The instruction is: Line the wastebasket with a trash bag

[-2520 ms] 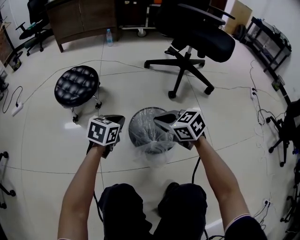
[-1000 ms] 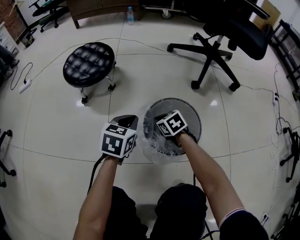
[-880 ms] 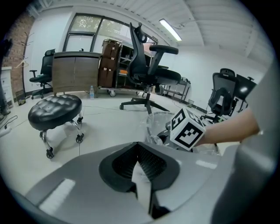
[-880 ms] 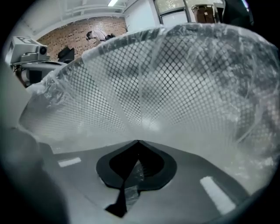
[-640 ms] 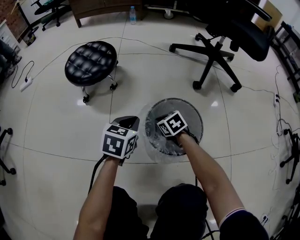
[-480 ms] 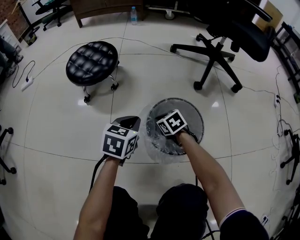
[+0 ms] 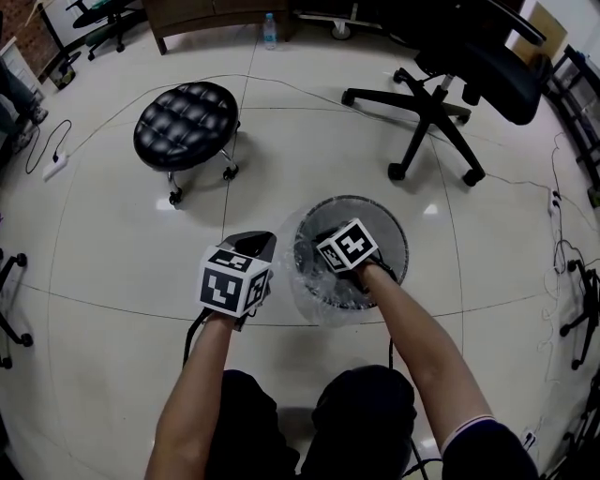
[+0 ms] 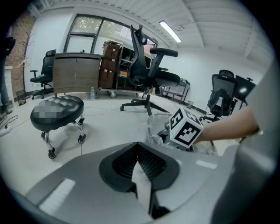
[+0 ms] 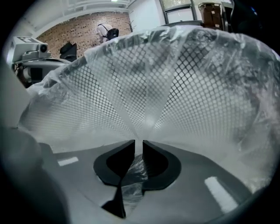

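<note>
A round wire-mesh wastebasket (image 7: 392, 236) stands on the floor in front of me, with a clear trash bag (image 7: 314, 302) inside it and spilling over its near rim. My right gripper (image 7: 324, 246) reaches down into the basket. Its jaws (image 9: 138, 144) are opening, and a crumpled fold of the bag film (image 9: 133, 175) lies loose in the narrow gap. The bag (image 9: 175, 78) lies against the mesh wall. My left gripper (image 7: 253, 244) hovers just left of the basket, shut and holding nothing (image 8: 140, 161).
A black tufted stool (image 7: 185, 125) on casters stands to the far left and a black office chair (image 7: 441, 94) behind the basket. Thin cables cross the floor, with a power strip (image 7: 52, 167) at the left. A water bottle (image 7: 271, 28) stands far back.
Since the earliest frame my right gripper has gone from above the rim down into the basket with the bag. In the last second neither gripper has visibly shifted.
</note>
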`<action>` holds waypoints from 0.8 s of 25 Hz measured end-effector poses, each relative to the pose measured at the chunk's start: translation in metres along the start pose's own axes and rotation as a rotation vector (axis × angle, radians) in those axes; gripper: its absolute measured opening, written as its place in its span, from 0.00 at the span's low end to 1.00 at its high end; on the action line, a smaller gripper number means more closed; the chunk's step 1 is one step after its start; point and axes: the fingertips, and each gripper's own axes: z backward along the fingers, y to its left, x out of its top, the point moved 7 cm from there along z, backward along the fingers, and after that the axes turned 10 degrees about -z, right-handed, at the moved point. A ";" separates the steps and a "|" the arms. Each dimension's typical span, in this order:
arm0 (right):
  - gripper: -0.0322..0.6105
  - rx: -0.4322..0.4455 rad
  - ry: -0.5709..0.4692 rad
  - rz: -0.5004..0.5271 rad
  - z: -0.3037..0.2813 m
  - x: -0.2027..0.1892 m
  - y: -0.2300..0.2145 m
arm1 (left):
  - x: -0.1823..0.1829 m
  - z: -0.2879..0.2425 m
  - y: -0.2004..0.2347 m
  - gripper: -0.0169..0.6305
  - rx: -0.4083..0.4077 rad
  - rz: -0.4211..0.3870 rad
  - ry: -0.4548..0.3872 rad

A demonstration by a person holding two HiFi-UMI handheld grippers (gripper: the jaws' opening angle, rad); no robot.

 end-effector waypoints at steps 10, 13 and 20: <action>0.19 -0.015 -0.036 -0.027 0.018 0.000 -0.005 | 0.002 -0.002 -0.004 0.05 -0.027 -0.020 0.005; 0.20 -0.011 -0.063 -0.026 0.029 0.007 0.001 | 0.003 0.002 -0.002 0.05 -0.031 -0.032 0.008; 0.21 -0.002 -0.153 -0.019 0.062 0.018 0.010 | 0.009 0.007 0.000 0.05 -0.038 -0.067 -0.013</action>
